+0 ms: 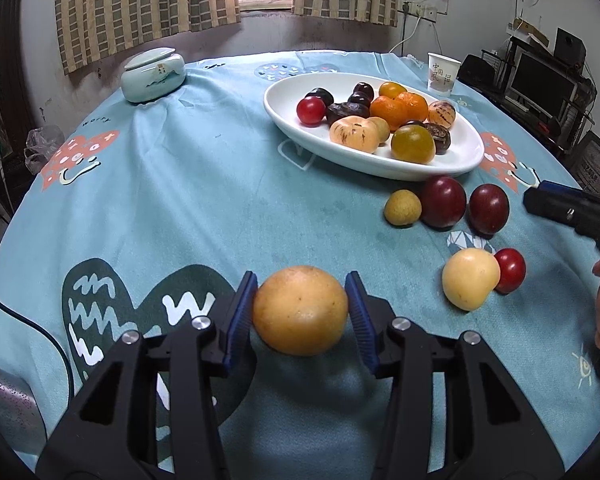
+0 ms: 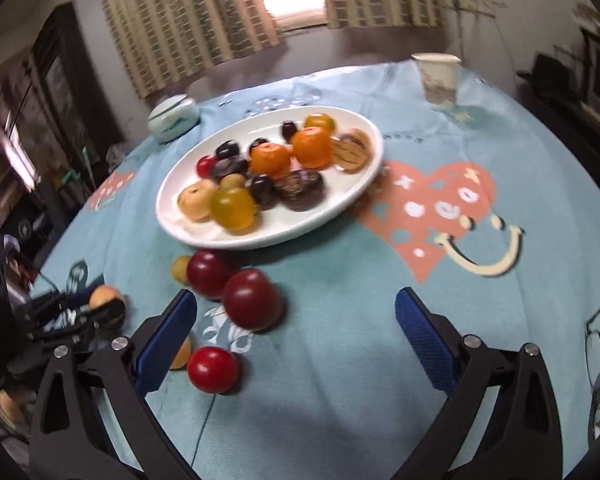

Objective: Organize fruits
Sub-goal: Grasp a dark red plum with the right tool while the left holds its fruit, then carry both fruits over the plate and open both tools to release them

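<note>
My left gripper is shut on a round tan-orange fruit and holds it low over the blue tablecloth; it also shows at the left of the right wrist view. A white oval plate further back holds several fruits, also seen in the right wrist view. Loose on the cloth lie a small yellow fruit, two dark red plums, a pale yellow fruit and a small red fruit. My right gripper is open and empty above the cloth, right of the plums and red fruit.
A pale green lidded jar stands at the table's back left. A paper cup stands at the back right, behind the plate. A desk with a monitor lies beyond the table's right edge. A cable runs along the left.
</note>
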Demonstrator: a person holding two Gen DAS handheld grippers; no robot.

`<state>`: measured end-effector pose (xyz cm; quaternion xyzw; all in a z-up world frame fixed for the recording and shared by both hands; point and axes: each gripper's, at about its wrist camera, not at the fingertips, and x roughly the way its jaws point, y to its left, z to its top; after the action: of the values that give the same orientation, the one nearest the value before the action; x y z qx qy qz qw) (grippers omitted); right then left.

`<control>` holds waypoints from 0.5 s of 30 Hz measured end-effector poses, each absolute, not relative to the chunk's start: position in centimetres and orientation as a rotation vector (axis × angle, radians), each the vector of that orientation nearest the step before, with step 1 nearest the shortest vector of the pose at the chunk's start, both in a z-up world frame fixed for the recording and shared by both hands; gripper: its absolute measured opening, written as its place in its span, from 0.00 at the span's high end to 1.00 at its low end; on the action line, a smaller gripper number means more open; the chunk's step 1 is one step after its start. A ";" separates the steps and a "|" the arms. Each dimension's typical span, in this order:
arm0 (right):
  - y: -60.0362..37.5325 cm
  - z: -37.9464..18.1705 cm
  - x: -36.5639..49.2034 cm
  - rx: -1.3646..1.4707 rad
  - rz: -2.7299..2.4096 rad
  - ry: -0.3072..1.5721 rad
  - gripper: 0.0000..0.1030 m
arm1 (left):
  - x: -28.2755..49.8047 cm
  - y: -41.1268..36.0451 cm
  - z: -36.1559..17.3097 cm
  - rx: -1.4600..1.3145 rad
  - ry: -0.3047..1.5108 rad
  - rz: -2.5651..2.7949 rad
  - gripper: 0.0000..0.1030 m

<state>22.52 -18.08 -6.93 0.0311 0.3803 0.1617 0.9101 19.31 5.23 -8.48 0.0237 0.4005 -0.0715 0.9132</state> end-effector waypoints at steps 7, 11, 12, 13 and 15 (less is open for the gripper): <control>-16.0 -7.8 24.2 0.011 0.389 0.817 0.51 | 19.3 5.2 -8.5 0.052 0.826 -0.151 0.55; -14.2 -9.3 24.8 -0.038 0.398 0.882 0.58 | 19.4 5.1 -8.6 0.050 0.835 -0.154 0.54; -14.3 -9.1 24.7 -0.033 0.399 0.870 0.61 | 19.4 5.1 -8.6 0.049 0.837 -0.154 0.54; -14.4 -9.0 24.6 -0.025 0.403 0.861 0.62 | 19.4 5.1 -8.7 0.049 0.838 -0.154 0.54; -14.6 -9.0 24.5 -0.016 0.407 0.867 0.62 | 19.4 5.1 -8.7 0.047 0.837 -0.155 0.54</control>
<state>24.51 -14.62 -9.02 -0.0079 0.4173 0.1958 0.8874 19.39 5.13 -8.65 0.0227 0.4060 -0.0750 0.9105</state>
